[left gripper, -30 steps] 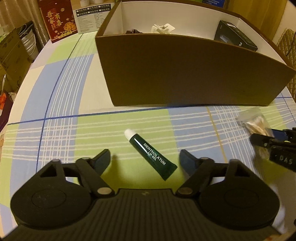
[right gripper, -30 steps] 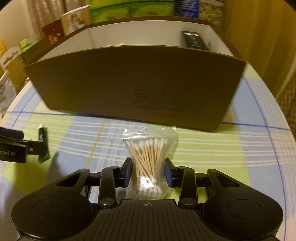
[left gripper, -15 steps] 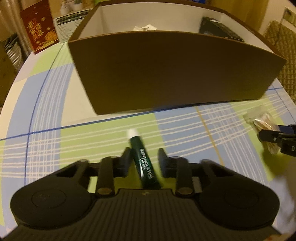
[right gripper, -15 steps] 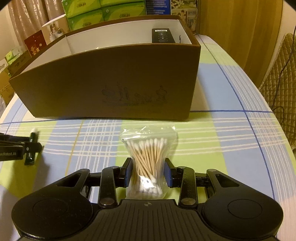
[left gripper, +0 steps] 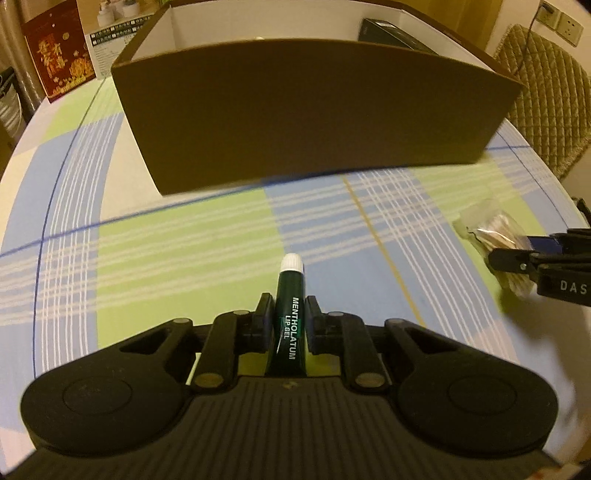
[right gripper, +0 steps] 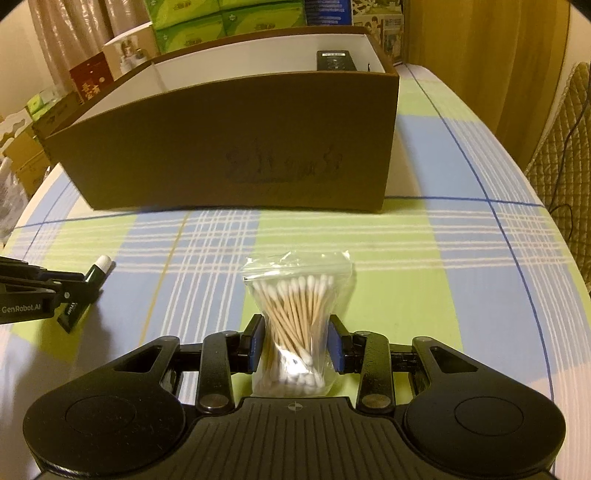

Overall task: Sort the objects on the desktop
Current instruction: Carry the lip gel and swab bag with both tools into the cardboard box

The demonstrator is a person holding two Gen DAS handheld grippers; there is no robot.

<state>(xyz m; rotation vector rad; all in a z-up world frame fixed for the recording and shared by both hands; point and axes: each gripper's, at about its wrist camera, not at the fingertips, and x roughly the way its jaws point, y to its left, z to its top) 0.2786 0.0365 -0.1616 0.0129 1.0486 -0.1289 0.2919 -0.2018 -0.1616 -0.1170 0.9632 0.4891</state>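
Observation:
My left gripper (left gripper: 289,308) is shut on a dark green lip gel tube (left gripper: 290,321) with a white cap pointing toward the box. The tube also shows at the left of the right wrist view (right gripper: 86,291). My right gripper (right gripper: 295,339) is shut on a clear bag of cotton swabs (right gripper: 297,317). The bag also shows at the right of the left wrist view (left gripper: 495,236). A big brown cardboard box (left gripper: 314,110) with a white inside stands on the table beyond both grippers (right gripper: 236,147). A black item (right gripper: 334,61) lies in its right end.
The table has a checked blue, green and white cloth (left gripper: 184,251). Tissue packs and cartons (right gripper: 229,18) stand behind the box. A red carton (left gripper: 59,48) stands at the far left. A quilted chair (left gripper: 543,96) is beyond the table's right edge.
My left gripper has closed on the lip gel tube, which lay loose and slanted before. Both grippers have shifted relative to the box; the right one keeps hold of the swab bag.

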